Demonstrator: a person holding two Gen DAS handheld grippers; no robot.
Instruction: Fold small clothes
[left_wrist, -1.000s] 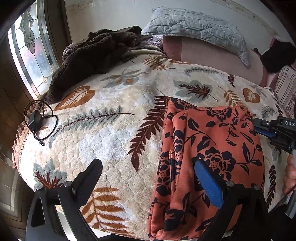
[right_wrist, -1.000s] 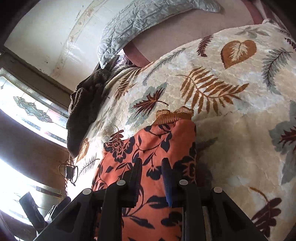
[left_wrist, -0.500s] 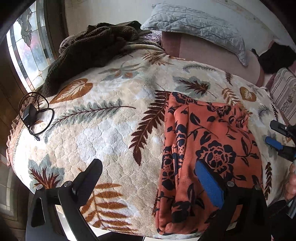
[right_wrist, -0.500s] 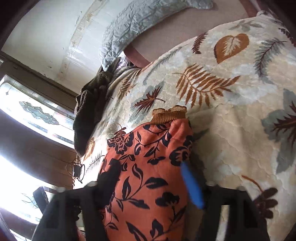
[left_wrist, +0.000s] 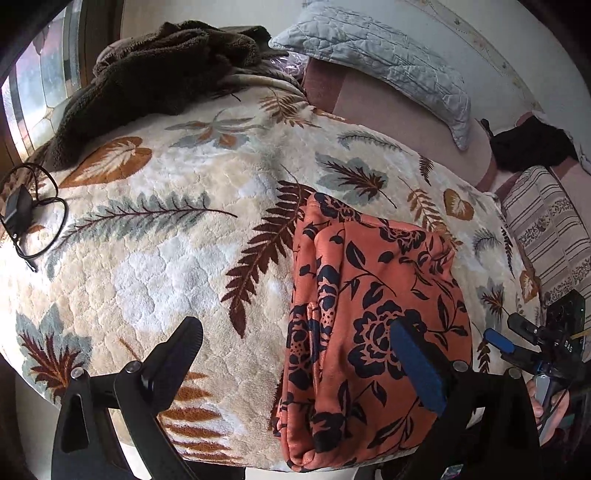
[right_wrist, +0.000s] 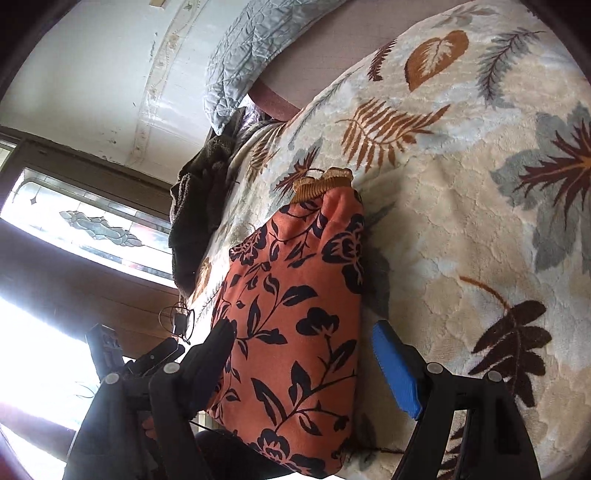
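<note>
An orange garment with a black flower print (left_wrist: 373, 295) lies folded into a long rectangle on the leaf-patterned blanket (left_wrist: 155, 266), near the bed's front edge. It also shows in the right wrist view (right_wrist: 295, 317), with its brown ribbed cuff (right_wrist: 321, 184) at the far end. My left gripper (left_wrist: 295, 354) is open and empty, held above the garment's near left edge. My right gripper (right_wrist: 303, 350) is open and empty over the garment's near end, and it shows at the right edge of the left wrist view (left_wrist: 517, 336).
A dark brown fleece (left_wrist: 155, 81) is heaped at the far left of the bed. A grey quilted pillow (left_wrist: 384, 62) leans on the headboard. A black charger with its cable (left_wrist: 22, 210) lies at the left edge. A striped cushion (left_wrist: 546, 229) sits at the right.
My right gripper was shut on the garment, then opened and drew back off it. My left gripper has pulled back and up a little, staying open.
</note>
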